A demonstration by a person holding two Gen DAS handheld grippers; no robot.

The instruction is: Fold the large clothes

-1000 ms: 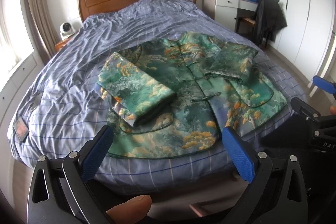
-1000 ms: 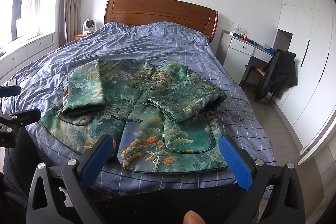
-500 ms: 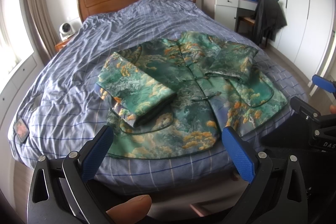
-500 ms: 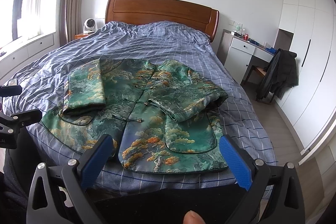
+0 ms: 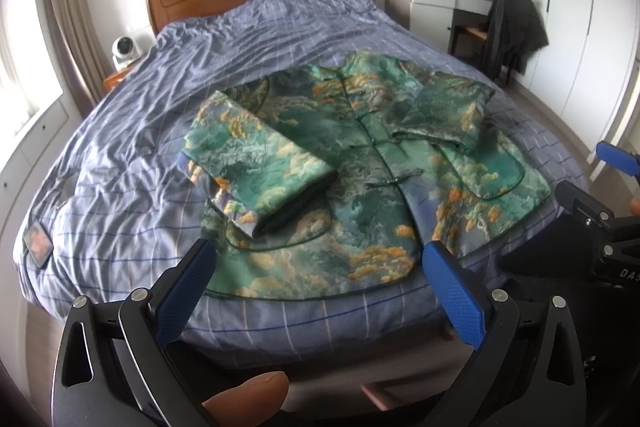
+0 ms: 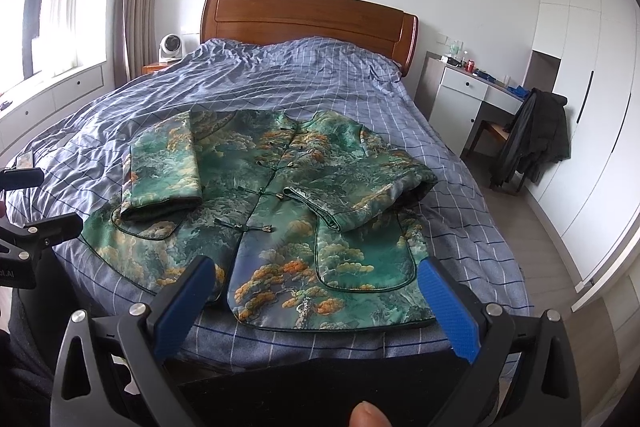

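Note:
A green brocade jacket (image 5: 360, 179) with orange cloud patterns lies face up on the blue checked bed (image 5: 132, 163), its front fastened. Both sleeves are folded inward over the body: the left sleeve (image 5: 256, 171) and the right sleeve (image 5: 448, 115). In the right wrist view the jacket (image 6: 280, 211) spreads toward the foot of the bed. My left gripper (image 5: 318, 269) hangs open just short of the hem, holding nothing. My right gripper (image 6: 316, 281) is open too, above the hem's right half and off the cloth.
A wooden headboard (image 6: 308, 17) stands at the far end. A white desk (image 6: 468, 95) and a chair with a dark coat (image 6: 536, 139) are at the right, wardrobes (image 6: 592, 107) beyond. A small fan (image 6: 170, 47) sits on the nightstand. A small card (image 5: 38, 241) lies on the bed's left edge.
Both grippers have edged slightly closer to the jacket's hem. The jacket has not moved and both grippers stay open.

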